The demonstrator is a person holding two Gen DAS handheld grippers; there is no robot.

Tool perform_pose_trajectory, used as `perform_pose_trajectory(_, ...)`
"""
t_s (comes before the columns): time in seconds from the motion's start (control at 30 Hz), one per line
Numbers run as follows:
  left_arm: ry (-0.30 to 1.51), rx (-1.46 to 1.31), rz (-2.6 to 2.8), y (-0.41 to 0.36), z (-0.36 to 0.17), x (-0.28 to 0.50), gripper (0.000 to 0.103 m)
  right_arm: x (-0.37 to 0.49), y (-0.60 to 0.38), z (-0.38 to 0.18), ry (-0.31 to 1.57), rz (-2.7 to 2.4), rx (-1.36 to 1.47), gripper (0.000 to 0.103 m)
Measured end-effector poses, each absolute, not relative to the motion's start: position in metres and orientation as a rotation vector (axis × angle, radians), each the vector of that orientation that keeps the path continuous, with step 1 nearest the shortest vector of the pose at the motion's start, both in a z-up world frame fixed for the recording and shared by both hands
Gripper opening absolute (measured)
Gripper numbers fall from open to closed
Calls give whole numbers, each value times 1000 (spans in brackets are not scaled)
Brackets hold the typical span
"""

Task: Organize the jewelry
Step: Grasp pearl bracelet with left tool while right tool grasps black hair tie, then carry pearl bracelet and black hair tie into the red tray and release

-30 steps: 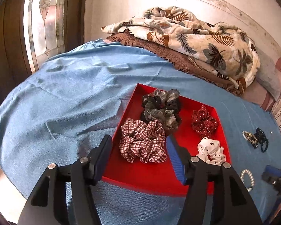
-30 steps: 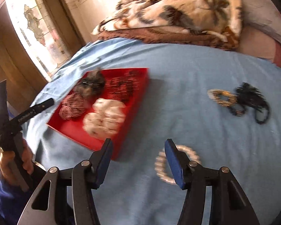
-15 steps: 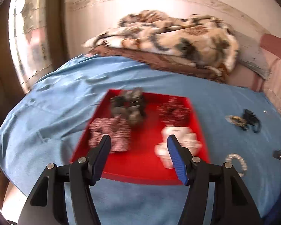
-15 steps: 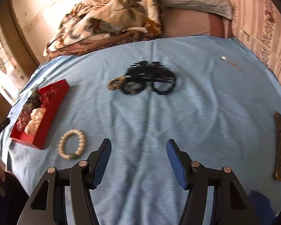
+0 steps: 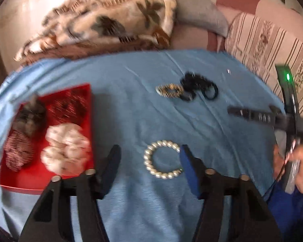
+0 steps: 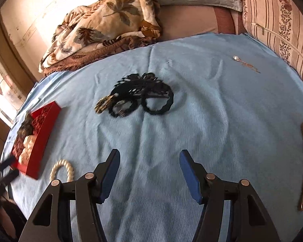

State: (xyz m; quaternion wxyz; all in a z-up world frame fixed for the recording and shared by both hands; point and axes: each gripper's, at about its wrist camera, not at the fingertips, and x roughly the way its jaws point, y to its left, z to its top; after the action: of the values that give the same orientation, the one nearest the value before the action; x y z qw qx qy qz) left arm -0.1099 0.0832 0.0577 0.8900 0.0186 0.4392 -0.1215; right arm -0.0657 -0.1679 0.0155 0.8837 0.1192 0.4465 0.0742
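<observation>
fingers of left gripper (image 5: 149, 157) closing, pearl bracelet (image 5: 161, 159) lying between them on blue cloth (image 5: 131, 111), pads not yet pressing it; right gripper (image 6: 149, 165) fingers spread, nothing between; bracelet just beside red tray (image 5: 30, 179) holding scrunchies, blurred, maybe four; black and gold hair ties (image 6: 135, 98) well apart from tray, farther up cloth

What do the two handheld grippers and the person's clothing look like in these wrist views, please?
Both the left gripper and the right gripper have black angular frames with silver pivot pins and blue pads on the fingers. Seen from the left wrist, the right gripper carries a black curved part with a green light and a thin cable. The person wears a dark blue sleeve.
</observation>
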Motion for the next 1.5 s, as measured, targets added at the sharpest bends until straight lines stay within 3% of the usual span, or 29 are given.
perform_pose_trajectory(0.27,1018,39,-249,70,18,-81,43,-10,-183,2,941,148,296,66)
perform_pose_trajectory(0.33,1037,42,-253,70,12,-77,35,-1,-184,0,939,136,289,65)
perform_pose_trajectory(0.63,1043,48,-257,61,0,-69,31,31,-188,-13,955,125,307,42)
perform_pose_trajectory(0.87,1025,58,-234,55,-2,-69,32,32,-186,-15,966,126,301,15)
perform_pose_trajectory(0.9,1024,57,-228,55,-1,-70,28,31,-188,-14,966,122,308,14)
perform_pose_trajectory(0.93,1024,56,-225,55,-1,-70,15,31,-188,-14,967,119,312,13)
perform_pose_trajectory(0.97,1026,52,-221,56,0,-70,9,29,-189,-13,967,112,315,12)
perform_pose_trajectory(1.5,909,-77,-276,73,67,-117,9,-36,-193,22,879,124,418,10)
